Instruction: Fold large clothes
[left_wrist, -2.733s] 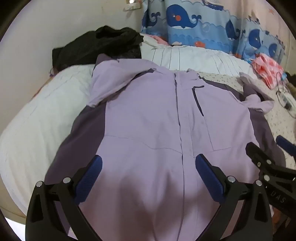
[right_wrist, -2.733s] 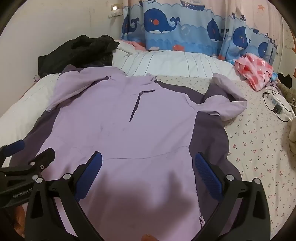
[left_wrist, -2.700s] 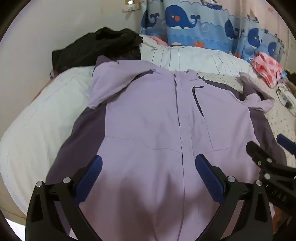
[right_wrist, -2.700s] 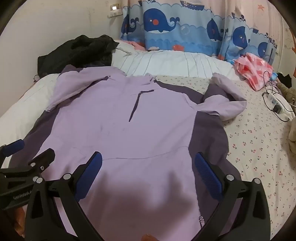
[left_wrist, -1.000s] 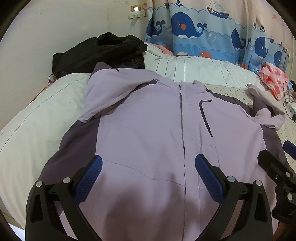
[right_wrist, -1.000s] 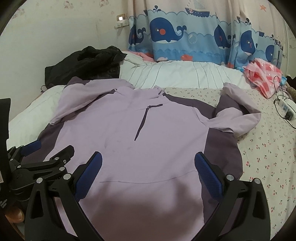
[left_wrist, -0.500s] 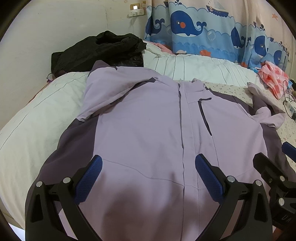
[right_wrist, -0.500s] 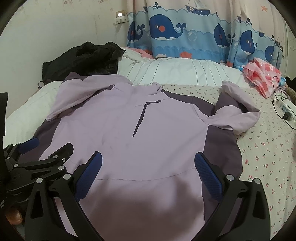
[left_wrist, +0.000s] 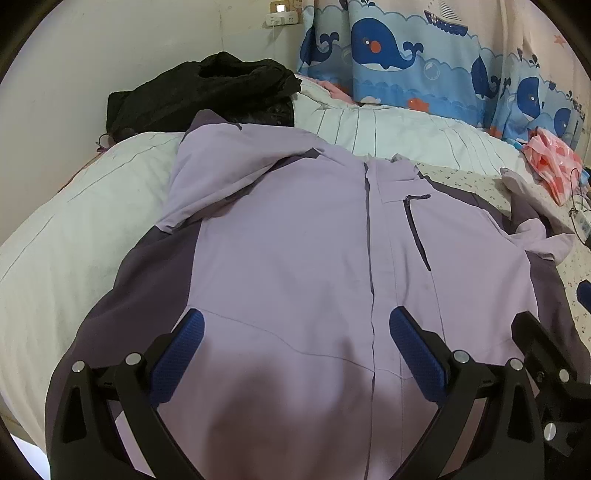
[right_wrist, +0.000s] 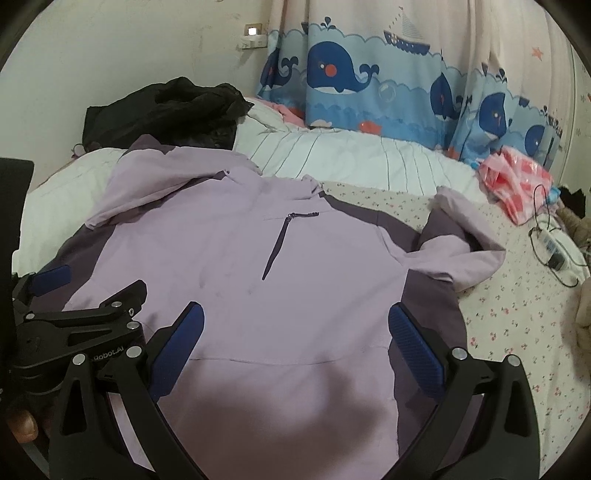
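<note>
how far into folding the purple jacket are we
Done: the purple jacket lies spread front-up on the bed, and its two sleeves are folded in. In hand: nothing; the left gripper and right gripper hover over the hem, jaws open. Left: every body fold.
</note>
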